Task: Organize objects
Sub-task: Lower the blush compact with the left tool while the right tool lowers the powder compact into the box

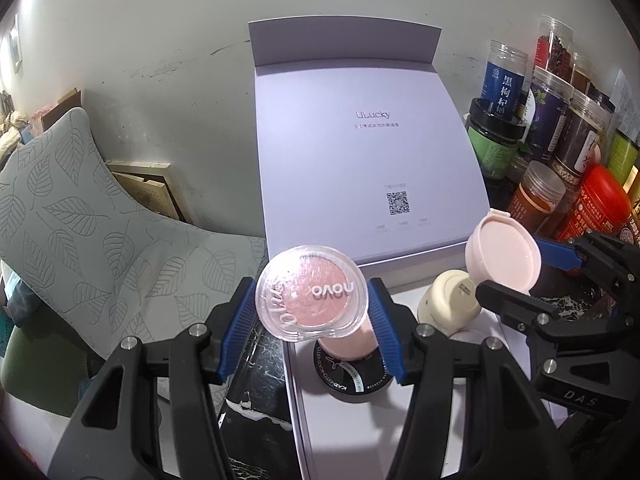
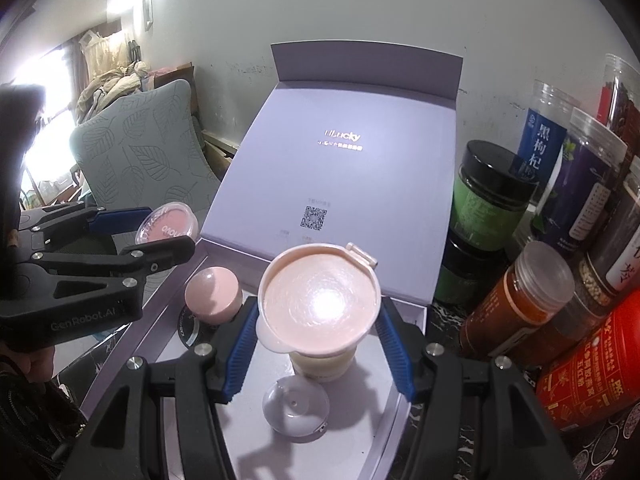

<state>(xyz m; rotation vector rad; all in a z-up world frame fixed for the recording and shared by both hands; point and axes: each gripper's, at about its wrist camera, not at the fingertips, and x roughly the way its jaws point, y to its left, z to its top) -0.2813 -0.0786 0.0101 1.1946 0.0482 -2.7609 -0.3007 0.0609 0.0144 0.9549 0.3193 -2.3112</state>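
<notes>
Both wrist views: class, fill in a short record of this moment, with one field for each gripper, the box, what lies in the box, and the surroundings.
left gripper: shut on the blush compact, held above the box
right gripper: shut on the pink case, held above the box
box: lavender, open, its lid leaning back toward the wall
in box: pink-capped jar, cream jar, clear dome
surroundings: food jars right of the box, leaf-print cushion left
</notes>
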